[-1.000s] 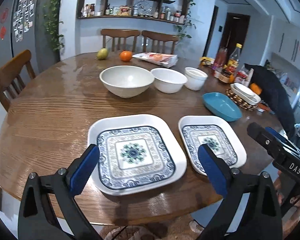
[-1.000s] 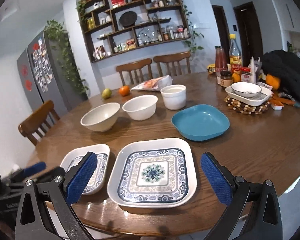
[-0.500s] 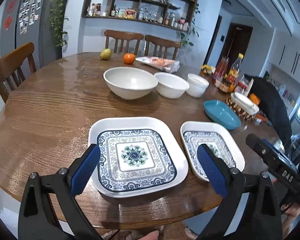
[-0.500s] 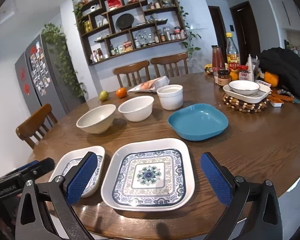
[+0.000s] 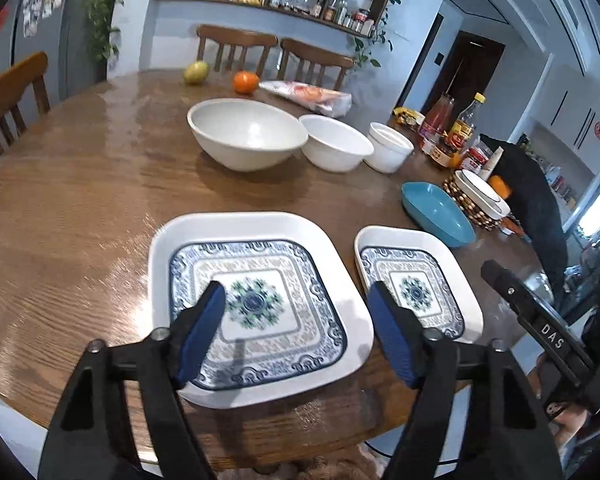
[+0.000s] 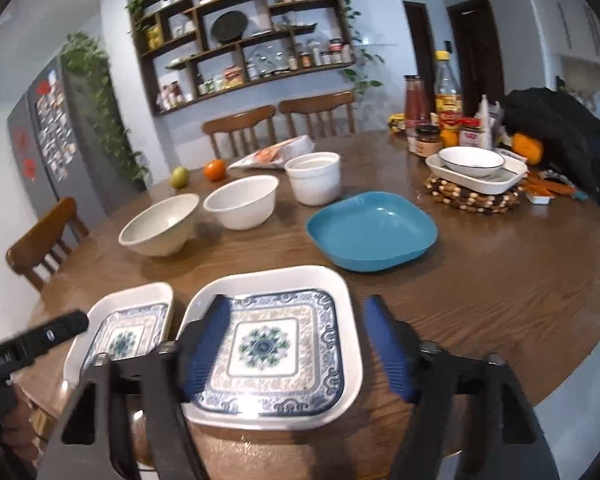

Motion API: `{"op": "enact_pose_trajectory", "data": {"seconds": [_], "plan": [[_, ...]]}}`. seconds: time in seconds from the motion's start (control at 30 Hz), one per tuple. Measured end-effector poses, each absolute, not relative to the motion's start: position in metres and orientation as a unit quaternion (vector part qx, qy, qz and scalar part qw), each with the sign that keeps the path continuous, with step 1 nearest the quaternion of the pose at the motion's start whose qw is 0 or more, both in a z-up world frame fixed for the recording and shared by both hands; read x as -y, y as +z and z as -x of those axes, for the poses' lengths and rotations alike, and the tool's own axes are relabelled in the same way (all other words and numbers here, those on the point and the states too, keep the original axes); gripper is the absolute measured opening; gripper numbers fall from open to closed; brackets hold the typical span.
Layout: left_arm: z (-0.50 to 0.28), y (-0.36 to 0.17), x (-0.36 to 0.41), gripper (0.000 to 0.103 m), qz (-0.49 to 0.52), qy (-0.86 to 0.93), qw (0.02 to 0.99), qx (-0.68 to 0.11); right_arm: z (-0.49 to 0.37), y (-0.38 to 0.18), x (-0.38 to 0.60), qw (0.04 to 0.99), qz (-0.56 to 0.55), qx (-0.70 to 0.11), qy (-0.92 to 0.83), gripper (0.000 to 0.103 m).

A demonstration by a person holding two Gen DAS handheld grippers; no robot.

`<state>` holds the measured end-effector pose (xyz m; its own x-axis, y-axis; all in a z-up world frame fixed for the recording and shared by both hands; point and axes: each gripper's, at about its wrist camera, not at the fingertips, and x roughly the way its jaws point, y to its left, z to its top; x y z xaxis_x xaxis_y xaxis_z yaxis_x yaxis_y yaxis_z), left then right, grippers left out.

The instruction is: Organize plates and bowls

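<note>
Both of your hand-held grippers, left (image 5: 296, 332) and right (image 6: 296, 344), just narrowed to about half spread, pinching nothing; each hovered over a patterned plate (image 5: 256, 304) on the desk (image 5: 80, 208), so pickup looked close.

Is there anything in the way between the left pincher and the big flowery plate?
Nothing visible is. The left gripper, whose jaws have just been closing, hangs just over the big patterned plate, with nothing between its fingers. The smaller patterned plate sits off to the side.
</note>
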<state>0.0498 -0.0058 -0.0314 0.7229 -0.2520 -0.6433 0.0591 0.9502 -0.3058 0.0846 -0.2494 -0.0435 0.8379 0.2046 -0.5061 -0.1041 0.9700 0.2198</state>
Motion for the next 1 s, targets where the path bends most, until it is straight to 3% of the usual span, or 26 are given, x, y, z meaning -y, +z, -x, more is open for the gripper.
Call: {"op": "enact_pose_trajectory", "data": {"seconds": [0.1,0.57,0.83,1.0], "plan": [[-0.049,-0.032,0.004,0.067,0.126,-0.075,0.921,-0.360,-0.079,-0.049,0.252,0.952,-0.105,-0.274,0.089,0.056],[-0.072,-0.058,-0.017,0.067,0.122,-0.026,0.902,-0.413,-0.073,-0.046,0.249,0.952,-0.104,-0.276,0.084,0.056],[-0.081,-0.062,-0.037,0.067,0.070,0.061,0.915,-0.393,-0.087,-0.053,0.243,0.951,-0.092,-0.287,0.068,0.056],[-0.081,-0.047,-0.052,0.067,0.116,0.033,0.915,-0.385,-0.099,-0.061,0.247,0.940,-0.112,-0.312,0.085,0.056]]}}
